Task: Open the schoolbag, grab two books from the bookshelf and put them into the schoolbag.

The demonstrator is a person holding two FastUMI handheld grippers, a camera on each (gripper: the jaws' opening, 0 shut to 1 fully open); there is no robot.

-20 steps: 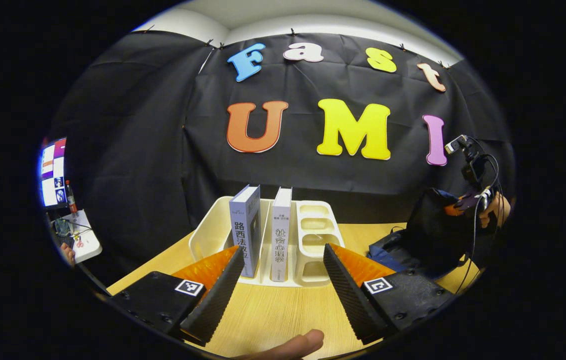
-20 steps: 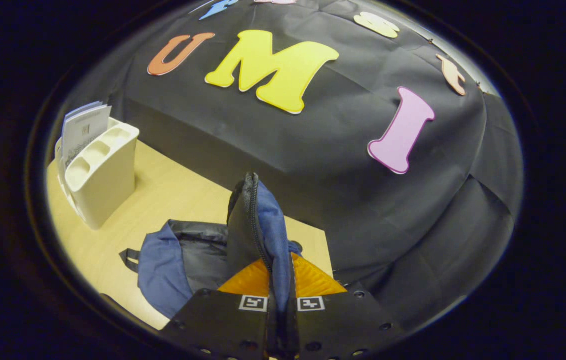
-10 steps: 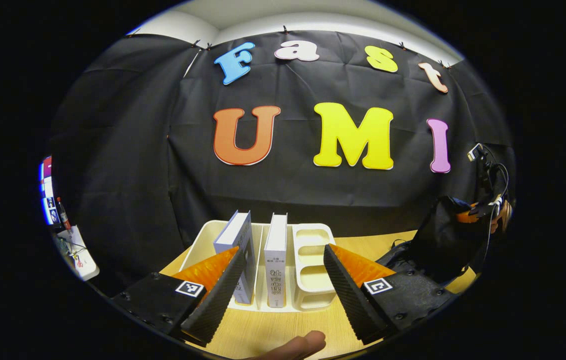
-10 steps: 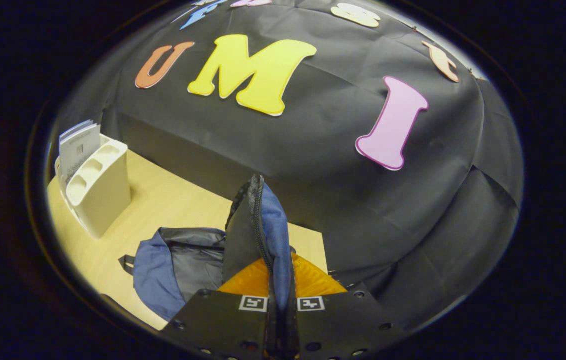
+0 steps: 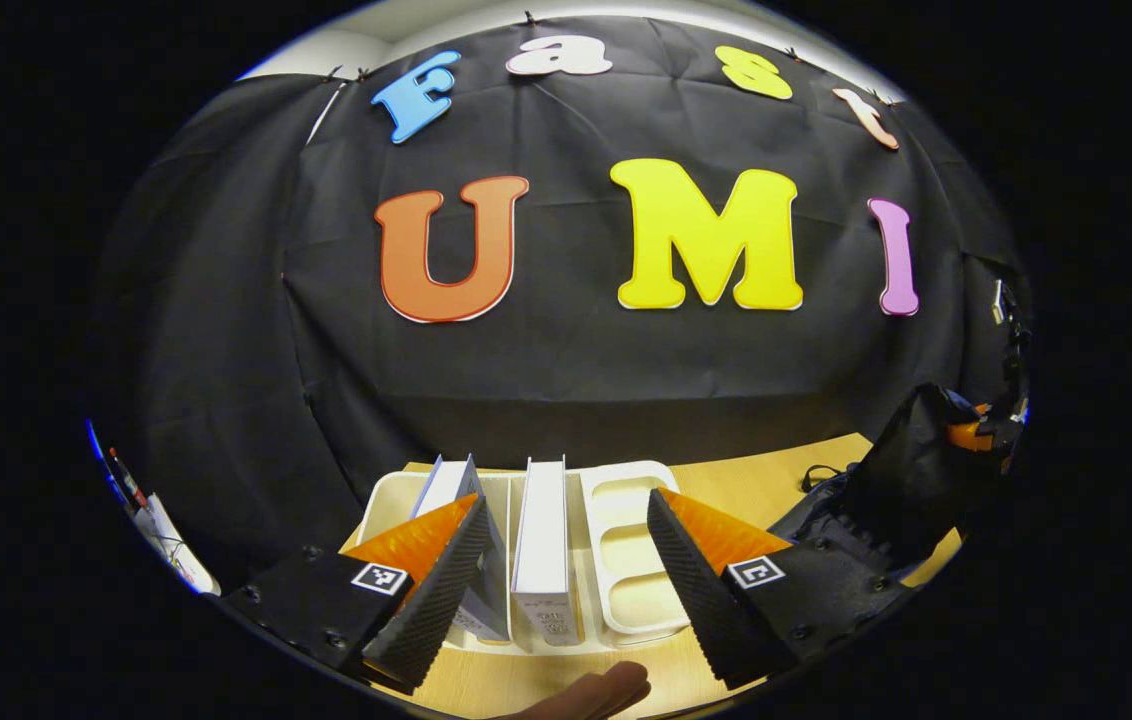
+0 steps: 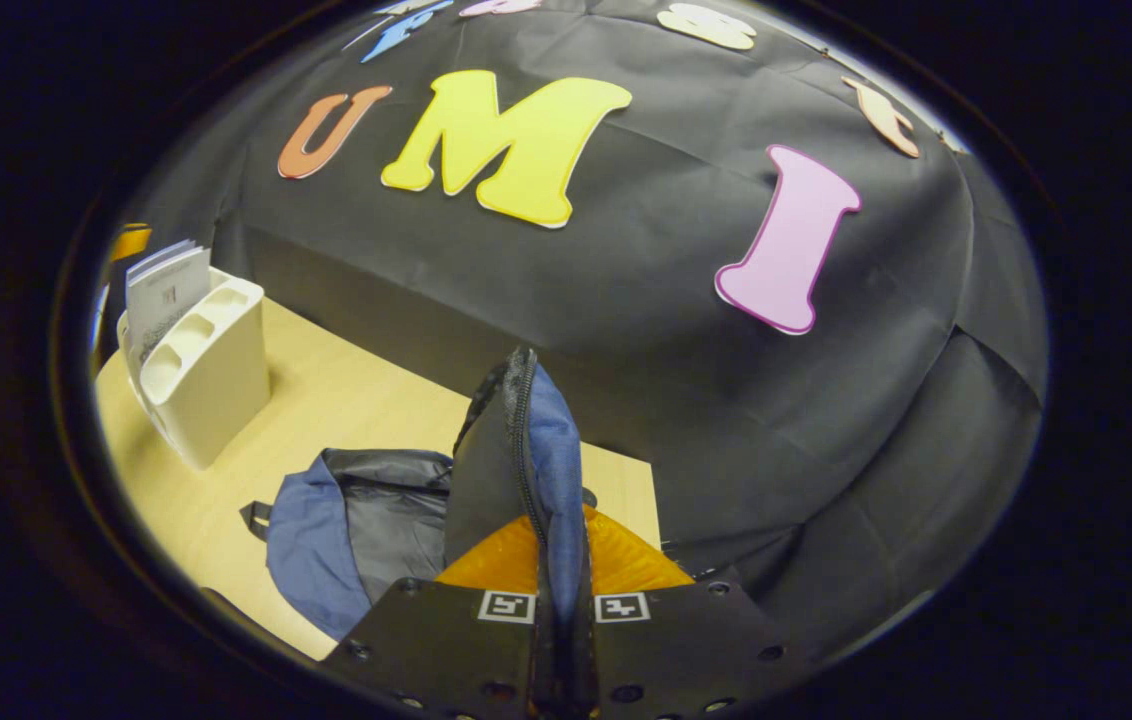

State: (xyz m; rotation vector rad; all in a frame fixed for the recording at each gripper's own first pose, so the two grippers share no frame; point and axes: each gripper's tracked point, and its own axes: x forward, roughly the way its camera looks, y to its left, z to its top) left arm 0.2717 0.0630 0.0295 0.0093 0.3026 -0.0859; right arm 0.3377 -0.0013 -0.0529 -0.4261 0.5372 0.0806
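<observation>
— How far are we?
— Our right gripper (image 6: 558,560) is clamped on the schoolbag (image 6: 396,520) flap, holding it open on the table (image 6: 326,400). Both books (image 5: 544,540) sit in the bookshelf (image 5: 626,530) — our left gripper (image 5: 566,570), fingers apart, straddles them.

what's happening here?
A person works two claws. The right claw is shut on the open bag's flap, holding it up. The left claw is open above two upright books in the white rack, one book between its fingers. No book is gripped yet.
</observation>
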